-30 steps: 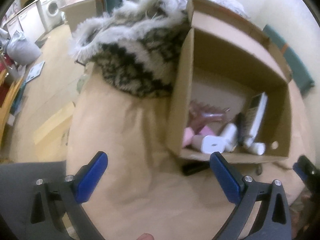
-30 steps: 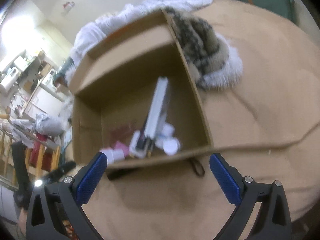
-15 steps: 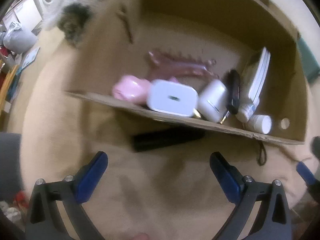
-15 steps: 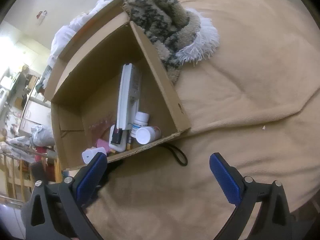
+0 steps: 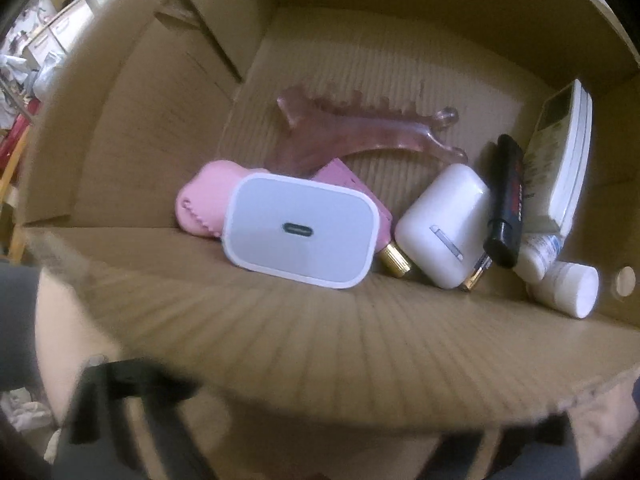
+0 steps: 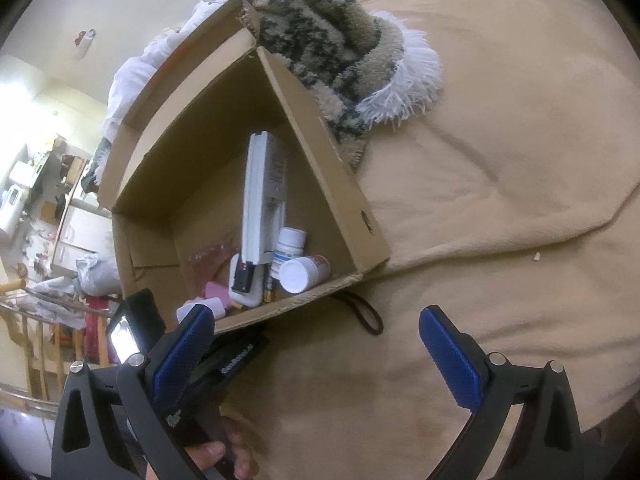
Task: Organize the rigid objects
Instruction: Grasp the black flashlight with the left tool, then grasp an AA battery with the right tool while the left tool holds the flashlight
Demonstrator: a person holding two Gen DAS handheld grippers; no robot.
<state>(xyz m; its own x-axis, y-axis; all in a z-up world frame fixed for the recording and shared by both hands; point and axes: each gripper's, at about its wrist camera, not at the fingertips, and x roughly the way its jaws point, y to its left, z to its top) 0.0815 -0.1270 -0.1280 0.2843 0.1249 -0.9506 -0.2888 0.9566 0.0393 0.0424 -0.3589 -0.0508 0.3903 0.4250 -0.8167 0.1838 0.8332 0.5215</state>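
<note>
I look over the near wall of an open cardboard box [image 5: 320, 340] in the left wrist view. Inside lie a white charger [image 5: 300, 236], a white earbud case [image 5: 444, 228], a pink clip [image 5: 360, 132], a black stick [image 5: 506, 200], a white remote [image 5: 560, 160] and a white bottle [image 5: 572, 288]. My left gripper's jaws are closing. Only its blurred dark arm [image 5: 120, 408] shows, and the pads and anything between them are hidden. Its black body [image 6: 236, 360] sits against the box's front wall. My right gripper [image 6: 316, 356] hangs open over the blanket, holding nothing.
A tan blanket [image 6: 500, 200] covers the surface. A fuzzy patterned throw [image 6: 332, 60] leans on the box's far side. A black strap loop [image 6: 368, 316] lies before the box corner. A person's fingers [image 6: 216, 456] show at the bottom. Room clutter lies far left.
The left view dropped from above the blanket to close over the box's near wall, and its blue pads went out of sight. The left gripper's body entered the right view.
</note>
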